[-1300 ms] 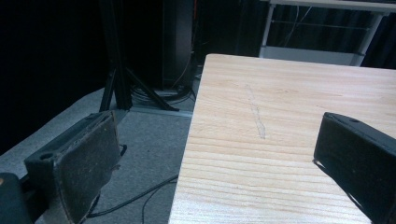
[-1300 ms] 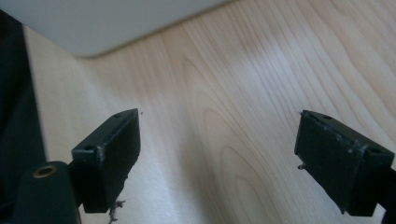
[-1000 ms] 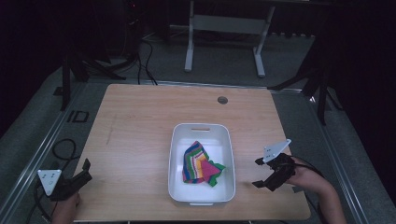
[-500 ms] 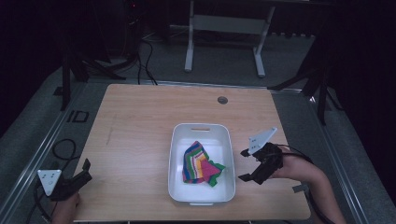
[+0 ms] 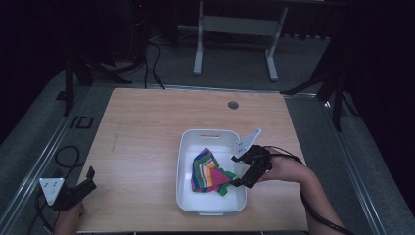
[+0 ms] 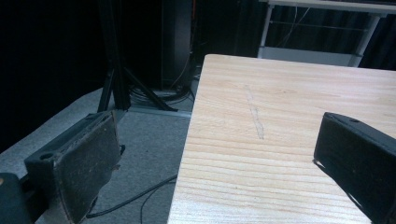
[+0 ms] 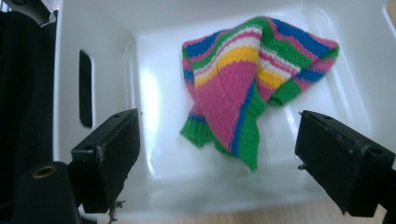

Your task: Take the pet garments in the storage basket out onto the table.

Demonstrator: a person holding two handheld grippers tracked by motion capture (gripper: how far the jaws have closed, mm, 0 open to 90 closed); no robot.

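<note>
A striped knitted cloth point(image 5: 209, 171) point(image 7: 243, 84) in pink, green, blue and yellow lies crumpled inside a white plastic tub point(image 5: 188, 196) point(image 7: 140, 37) on the wooden table point(image 5: 147, 127). My right gripper point(image 5: 237, 182) point(image 7: 217, 158) hovers over the tub's right rim, open, its jaws pointing at the cloth's green-edged corner with nothing between them. My left gripper point(image 5: 91, 174) point(image 6: 219, 158) rests at the table's near left corner, open and empty, one jaw over the floor and one over the table.
The tub has a handle slot point(image 7: 85, 88) in its end wall. A small round grommet point(image 5: 233, 105) sits near the table's far edge. Cables point(image 5: 63, 156) lie on the grey floor to the left. A metal stand point(image 5: 235, 29) is behind the table.
My right gripper has moved left from beside the tub to over its right rim, towards the cloth. The left gripper has stayed put.
</note>
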